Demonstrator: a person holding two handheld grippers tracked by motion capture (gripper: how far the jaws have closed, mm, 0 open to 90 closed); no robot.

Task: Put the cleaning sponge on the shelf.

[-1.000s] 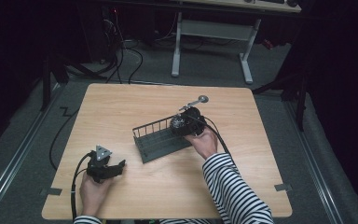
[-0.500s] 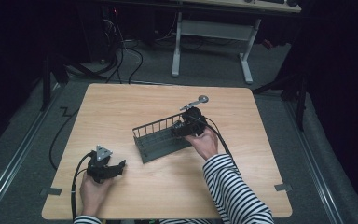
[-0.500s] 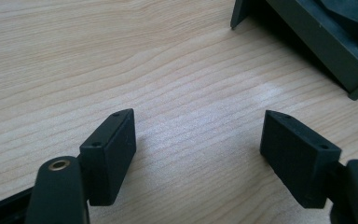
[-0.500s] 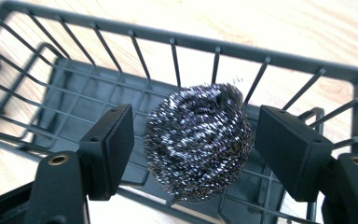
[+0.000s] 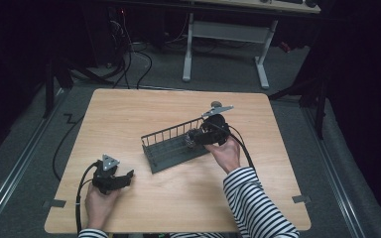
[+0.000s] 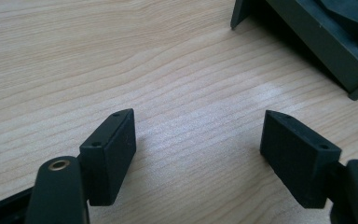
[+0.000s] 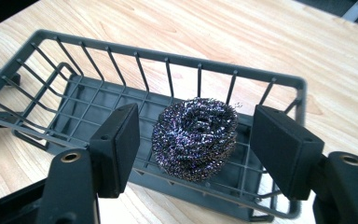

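**Scourer in the basket, both grippers spread**

Here's the wooden counter [image 5: 129,114], filling the middle of the high view. Centre frame sits the dark grey wire basket [image 5: 173,147], lying at an angle. Over its right end hangs the right gripper [image 5: 202,136], held by the hand in the striped sleeve [image 5: 258,203]; its fingers [image 7: 116,147] stand wide apart, one either side of the steel wool scourer [image 7: 195,137], touching nothing. That scourer rests on the basket floor at the right end, centre of the right gripper view. Lower left, the left gripper [image 5: 121,179] sits low over bare wood, fingers [image 6: 109,154] spread and empty, the basket's corner [image 6: 326,42] upper right in its view.
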